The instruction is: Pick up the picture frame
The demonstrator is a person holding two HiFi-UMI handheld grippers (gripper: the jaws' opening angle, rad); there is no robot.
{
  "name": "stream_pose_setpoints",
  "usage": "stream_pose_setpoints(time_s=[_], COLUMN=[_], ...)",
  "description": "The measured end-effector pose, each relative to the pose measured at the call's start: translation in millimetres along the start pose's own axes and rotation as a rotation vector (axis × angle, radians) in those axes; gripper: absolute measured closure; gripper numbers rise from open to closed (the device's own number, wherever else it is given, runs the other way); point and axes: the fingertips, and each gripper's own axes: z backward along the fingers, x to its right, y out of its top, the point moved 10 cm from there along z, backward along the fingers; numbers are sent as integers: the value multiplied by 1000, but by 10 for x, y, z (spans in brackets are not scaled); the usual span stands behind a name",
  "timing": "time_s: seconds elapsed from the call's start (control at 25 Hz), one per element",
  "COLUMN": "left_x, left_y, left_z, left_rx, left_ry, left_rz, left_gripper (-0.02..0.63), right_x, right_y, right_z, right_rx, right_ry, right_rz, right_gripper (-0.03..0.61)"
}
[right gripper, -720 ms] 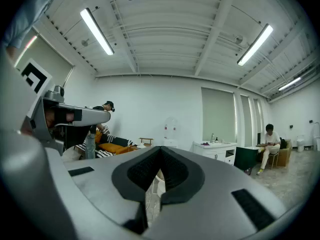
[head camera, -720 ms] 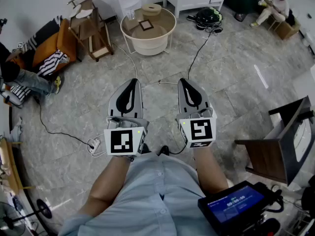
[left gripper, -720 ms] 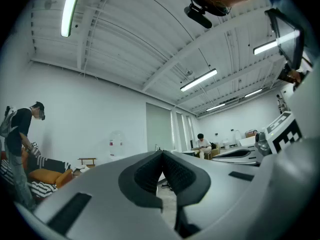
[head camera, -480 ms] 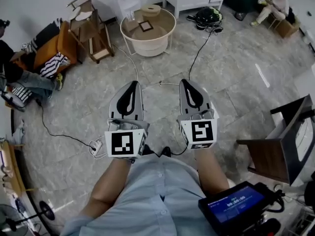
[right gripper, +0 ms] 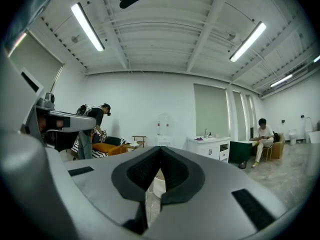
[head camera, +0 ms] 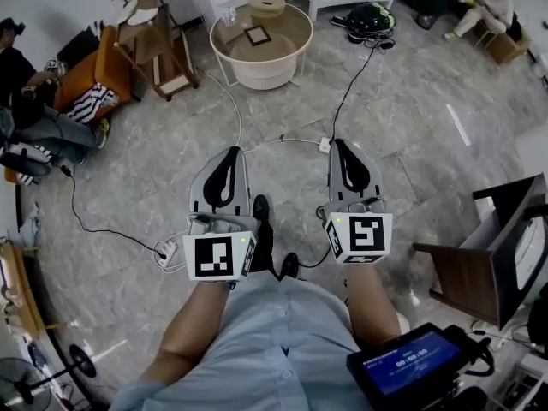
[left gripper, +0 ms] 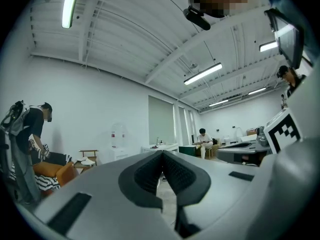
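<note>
The frame (head camera: 259,35) lies flat on the round table (head camera: 267,75), well ahead of you and somewhat nearer your left gripper (head camera: 229,154) than your right gripper (head camera: 342,146); both have their jaws together, holding nothing.

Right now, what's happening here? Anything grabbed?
A person holds the left hand-held gripper and the right hand-held gripper out over the floor, both shut and empty. The picture frame lies flat on the round white table across the room, untouched and well beyond either gripper. With one shoe forward, the person seems to be heading that way.
</note>
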Motion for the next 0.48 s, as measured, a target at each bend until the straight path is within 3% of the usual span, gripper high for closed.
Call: stream_pose_setpoints(time_s=[0.24,0.48], left_x=[-554,-1274], left_y=[-277,-440], left_z=[-703,-1562], left_rx=[-40,-68], left_ry=[28,25], left_rz=[38,51], left_gripper=[603,603], right_x=[-7,-57], right_y=[-220,-158], right_z=[-884,-2049], right_rx=[-74,-97], right_ry=[20,36], right_rz=[-16,-10], right_gripper=[565,565])
